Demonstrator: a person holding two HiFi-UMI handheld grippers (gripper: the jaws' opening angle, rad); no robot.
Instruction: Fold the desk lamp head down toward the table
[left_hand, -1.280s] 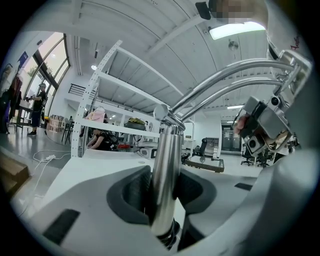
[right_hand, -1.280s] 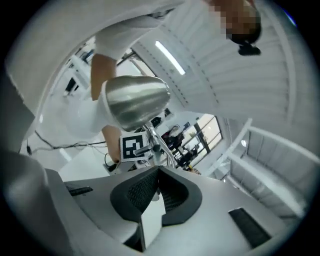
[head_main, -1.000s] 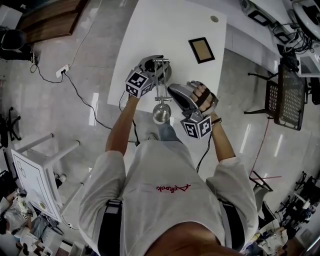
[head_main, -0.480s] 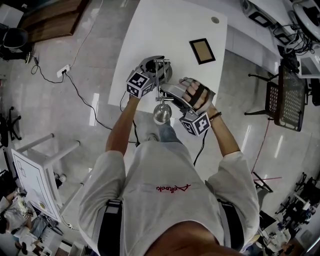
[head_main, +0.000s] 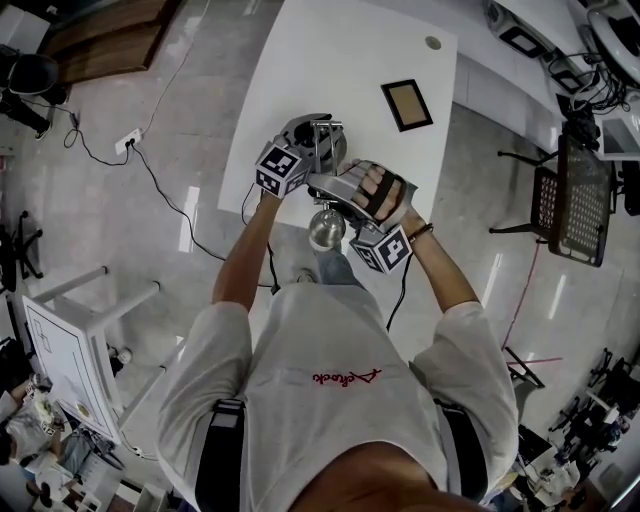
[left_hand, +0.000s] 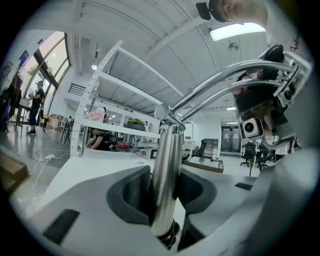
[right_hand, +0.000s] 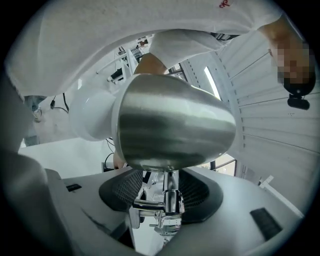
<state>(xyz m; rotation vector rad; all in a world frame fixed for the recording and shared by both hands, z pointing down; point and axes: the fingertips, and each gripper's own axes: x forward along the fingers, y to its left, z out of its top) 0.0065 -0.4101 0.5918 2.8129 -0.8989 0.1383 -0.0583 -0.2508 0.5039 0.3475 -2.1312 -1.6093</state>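
Right gripper (head_main: 322, 186), swung in from the right with jaws just opening, straddles unclamped the neck (right_hand: 170, 199) of the lamp head (right_hand: 170, 127), raised at the table (head_main: 330, 60) edge, while the left gripper (left_hand: 161, 192) clamps the post (left_hand: 165, 165); closing off-centre risks slipping on the smooth metal.

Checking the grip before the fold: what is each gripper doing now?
Left gripper: closed on the lamp post.
Right gripper: open, jaws have just been opening; lamp neck between them, ungripped.
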